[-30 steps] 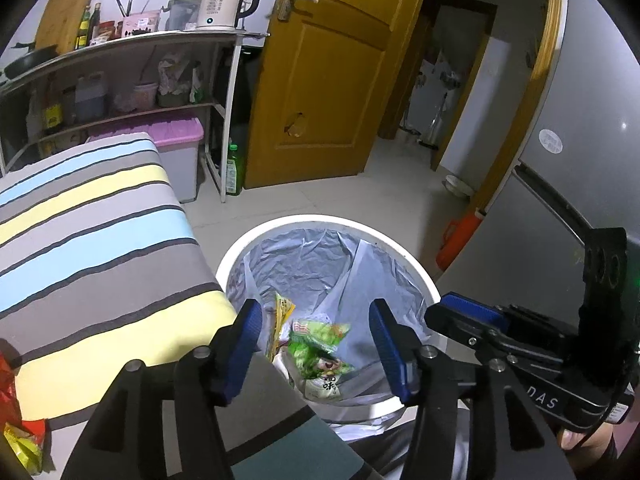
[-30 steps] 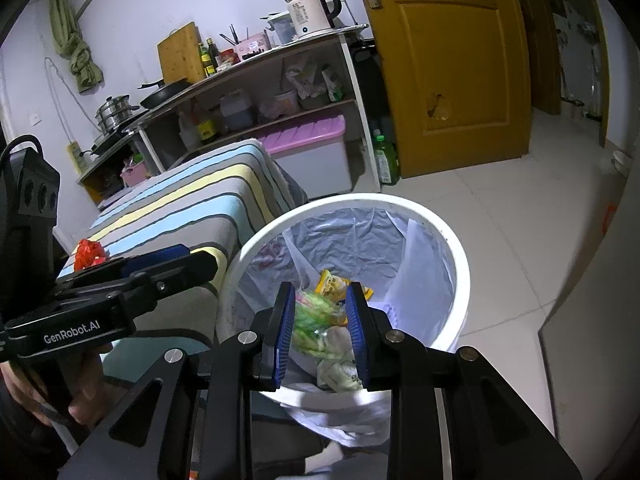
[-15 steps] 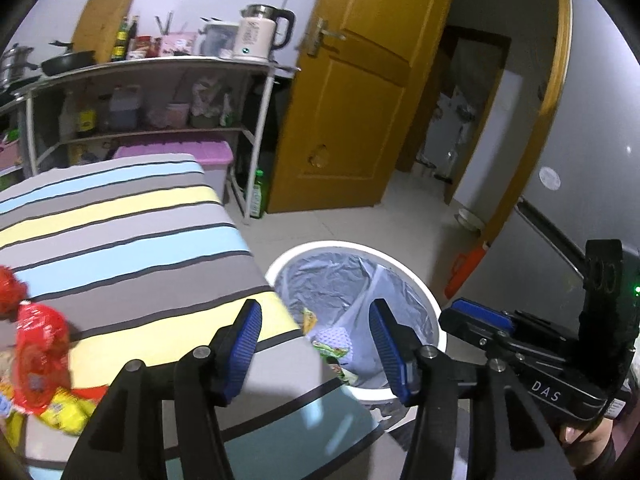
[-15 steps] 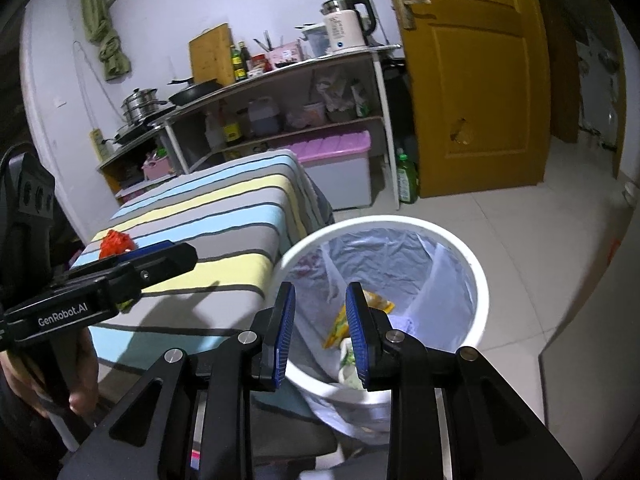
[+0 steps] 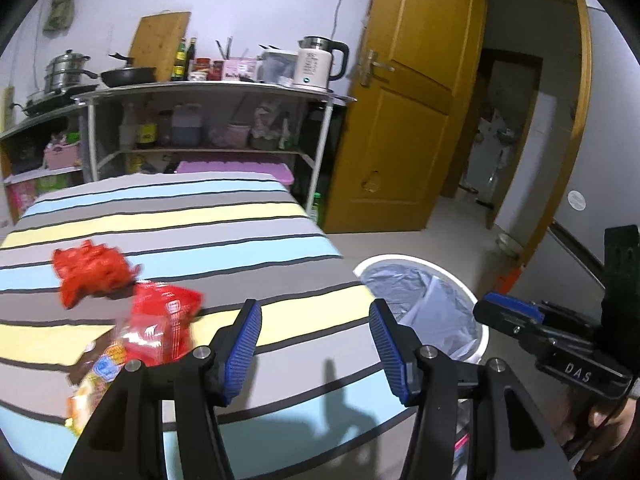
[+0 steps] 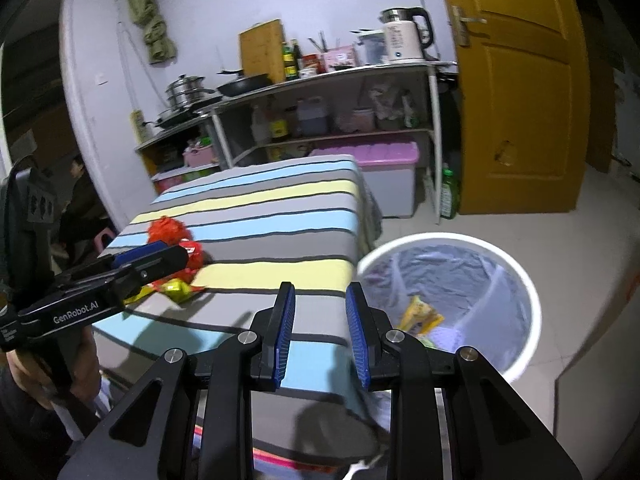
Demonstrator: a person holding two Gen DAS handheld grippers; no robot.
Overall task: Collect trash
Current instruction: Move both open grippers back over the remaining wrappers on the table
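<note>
Nearest to the left wrist camera, the left gripper (image 5: pixel 314 344) hangs over the near edge of the striped desk (image 5: pixel 224 220) with its blue-padded jaws spread wide and nothing between them. Beside it, the right gripper (image 6: pixel 320 334) hovers over the same near edge with a narrower gap between its pads, also holding nothing. Just beyond the left gripper's left finger, a red snack wrapper (image 5: pixel 162 326) lies on the cloth, its lower end overlapping a yellow-orange wrapper (image 5: pixel 94 380) at the desk's near-left part; both are blurred in that view. A little farther back, touching or nearly touching the red wrapper, sits a crumpled red bag (image 5: pixel 90 274). In the right wrist view the same pile shows partly behind the left gripper's body, the crumpled red bag (image 6: pixel 168 230) farthest and a yellow wrapper (image 6: pixel 178 288) nearest. To the right of the desk, on the floor, stands a white trash bin (image 6: pixel 524 280) lined with a grey bag, with a yellow packet (image 6: pixel 420 314) lying inside. Farther off, a metal shelf rack (image 6: pixel 434 132) carries a white kettle (image 6: pixel 404 38), and a yellow-brown door (image 6: pixel 520 100) stands beside it.
</note>
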